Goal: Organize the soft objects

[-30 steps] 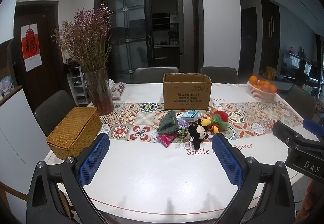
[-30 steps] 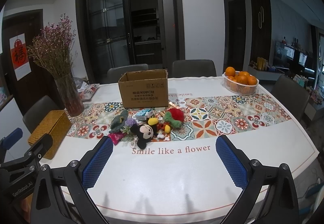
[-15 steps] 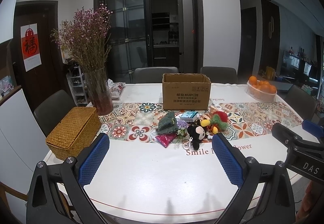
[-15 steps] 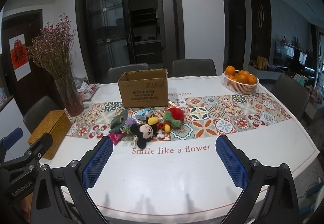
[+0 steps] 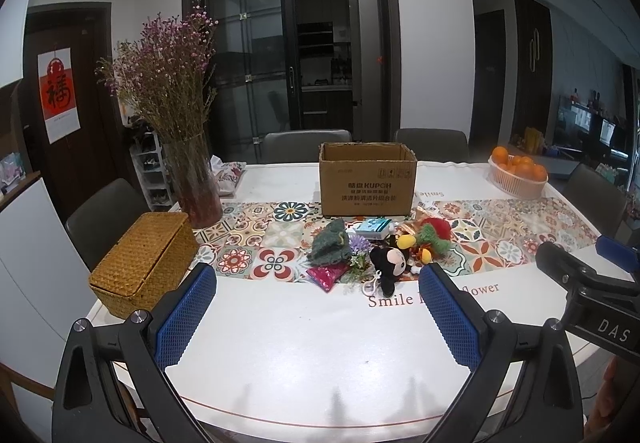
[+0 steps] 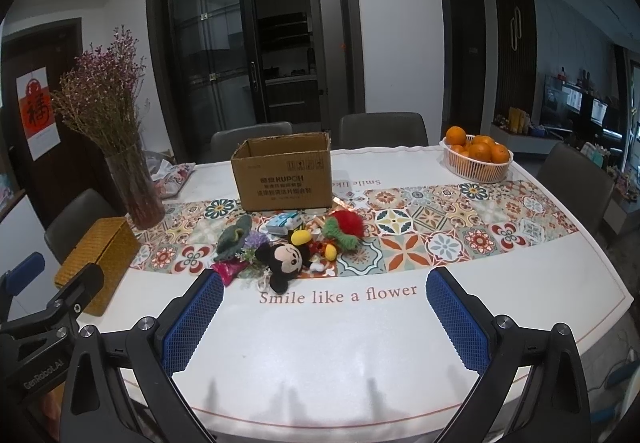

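A heap of soft toys lies on the patterned runner: a black mouse plush (image 5: 389,265) (image 6: 285,263), a grey-green knitted piece (image 5: 330,247) (image 6: 234,239), a red and green fluffy toy (image 5: 434,235) (image 6: 344,227), a purple flower sprig (image 6: 256,243) and a pink pouch (image 5: 326,275). An open cardboard box (image 5: 367,179) (image 6: 285,177) stands just behind them. My left gripper (image 5: 316,317) and my right gripper (image 6: 324,317) both hover open over the near white tabletop, short of the heap, with nothing between their blue pads.
A wicker box (image 5: 146,263) sits at the table's left edge beside a glass vase of dried flowers (image 5: 192,183). A basket of oranges (image 6: 476,157) stands at the far right. Chairs ring the table (image 6: 360,355). The other gripper shows at each view's side.
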Demonstrator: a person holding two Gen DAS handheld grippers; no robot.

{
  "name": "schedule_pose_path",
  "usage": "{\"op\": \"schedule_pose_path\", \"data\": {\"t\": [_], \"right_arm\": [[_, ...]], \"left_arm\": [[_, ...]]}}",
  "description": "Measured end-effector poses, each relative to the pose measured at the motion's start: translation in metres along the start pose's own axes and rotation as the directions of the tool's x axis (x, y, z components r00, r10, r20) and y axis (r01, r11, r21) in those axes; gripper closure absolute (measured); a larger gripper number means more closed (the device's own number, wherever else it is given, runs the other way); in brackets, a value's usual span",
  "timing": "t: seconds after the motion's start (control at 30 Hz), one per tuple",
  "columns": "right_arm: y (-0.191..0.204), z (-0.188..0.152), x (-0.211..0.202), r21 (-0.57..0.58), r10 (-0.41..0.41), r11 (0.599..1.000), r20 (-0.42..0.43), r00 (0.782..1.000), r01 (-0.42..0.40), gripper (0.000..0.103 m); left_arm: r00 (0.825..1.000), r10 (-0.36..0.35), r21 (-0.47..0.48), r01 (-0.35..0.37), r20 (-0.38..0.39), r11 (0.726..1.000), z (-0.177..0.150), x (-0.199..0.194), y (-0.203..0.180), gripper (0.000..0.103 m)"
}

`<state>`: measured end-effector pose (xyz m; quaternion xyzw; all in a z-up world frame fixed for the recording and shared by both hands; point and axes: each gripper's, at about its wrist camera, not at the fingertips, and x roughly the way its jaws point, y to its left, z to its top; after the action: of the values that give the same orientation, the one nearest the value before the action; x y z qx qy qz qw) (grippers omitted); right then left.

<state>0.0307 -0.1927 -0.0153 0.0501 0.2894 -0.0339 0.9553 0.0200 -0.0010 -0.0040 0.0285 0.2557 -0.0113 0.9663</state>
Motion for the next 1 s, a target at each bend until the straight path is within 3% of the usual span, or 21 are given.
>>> {"op": "schedule_pose_path", "data": {"t": [0.43, 1.0], "right_arm": [[0.006, 0.003, 0.038, 0.046, 0.022, 0.999, -0.058, 0.998, -0.019, 0.000], [0.027, 0.028, 0.147, 0.118, 0.055, 0.992, -0.189, 0.981, -0.033, 0.000]], "left_arm": [[0.996, -0.023, -0.011, 0.022, -0.085, 1.000, 0.000, 0.041, 0.008, 0.000], [0.986, -0.046, 0.006, 0.047, -0.161, 0.999, 0.030, 0.143, 0.025, 0.003]]}}
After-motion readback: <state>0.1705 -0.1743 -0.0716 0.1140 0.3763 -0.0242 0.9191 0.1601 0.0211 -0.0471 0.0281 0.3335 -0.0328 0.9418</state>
